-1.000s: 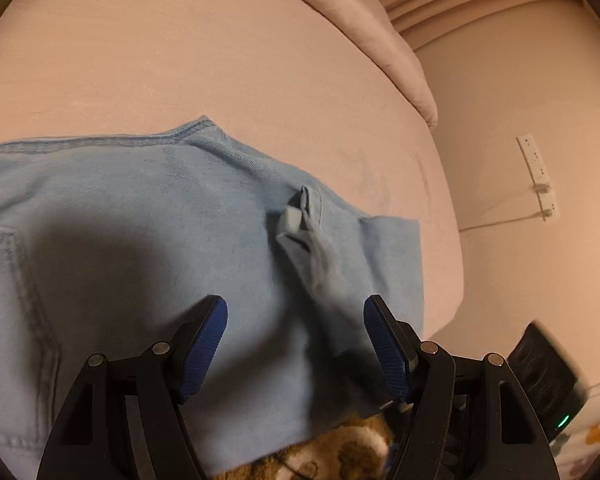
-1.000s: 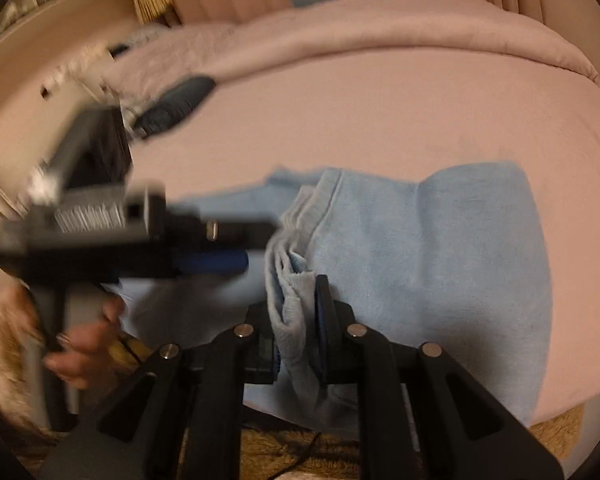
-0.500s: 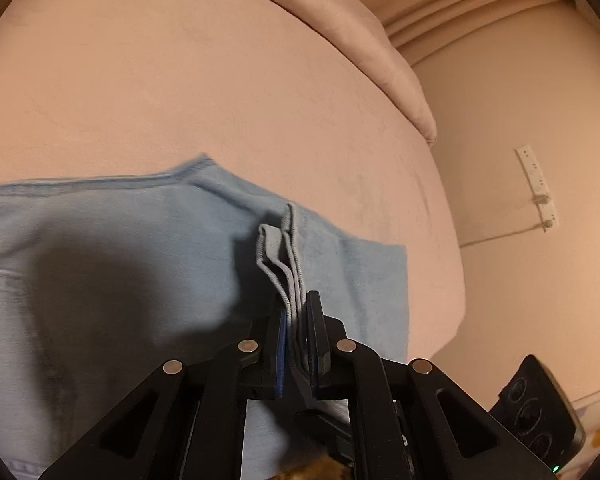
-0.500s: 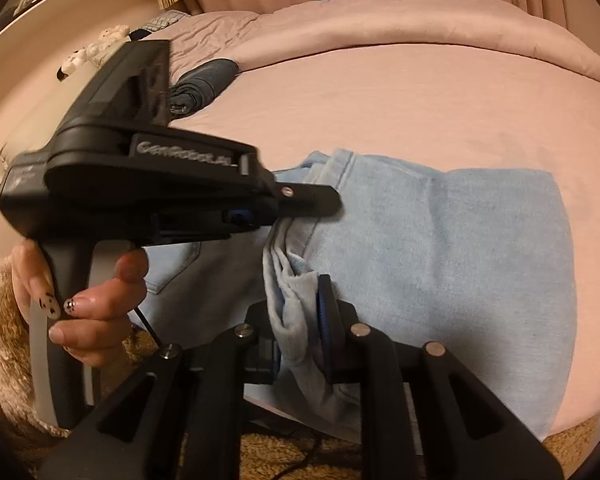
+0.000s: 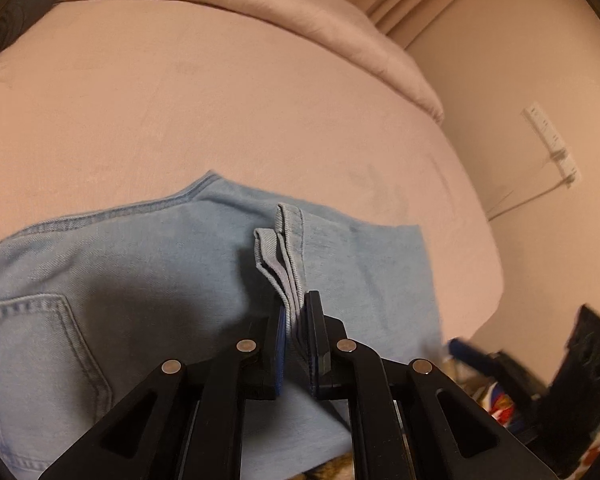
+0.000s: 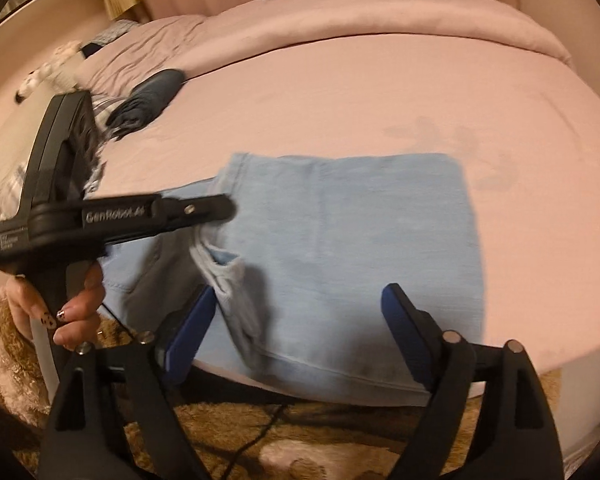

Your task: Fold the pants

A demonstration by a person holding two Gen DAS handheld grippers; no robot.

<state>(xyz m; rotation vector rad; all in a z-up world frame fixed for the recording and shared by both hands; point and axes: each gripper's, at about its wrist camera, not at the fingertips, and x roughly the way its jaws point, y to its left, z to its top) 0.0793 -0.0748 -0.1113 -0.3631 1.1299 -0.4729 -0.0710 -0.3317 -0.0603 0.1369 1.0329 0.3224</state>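
A big bed with a smooth pink cover (image 6: 340, 92) fills most of both views. A puffy pink blanket (image 6: 380, 12) is bunched along its far side, and pink curtains (image 5: 412, 4) hang past the far corner. A brown furry rug (image 6: 340, 428) lies on the floor below the near edge of the bed.

The light blue denim pants (image 6: 340, 248) lie folded flat on the bed, close to the near edge, with a back pocket (image 5: 40, 356) showing on the left part. Nothing lies on top of them.

The left claw (image 5: 298, 332) is squeezed tight on the stacked hem ends of the pants (image 5: 284, 256), which stick up between its blue pads. In the right wrist view the same black tool reaches over the left part of the pants and hides some of the cloth under it. A hand with painted nails (image 6: 68, 300) holds its handle.

The right claw (image 6: 300, 320) stands wide apart, and its jaws have just been opening. A loose bit of cloth lies just beside its left pad, not pinched.

A dark rolled-up cloth (image 6: 148, 100) sits far back on the bed, well apart from the pants. A white power strip (image 5: 552, 140) is on the wall at the right.
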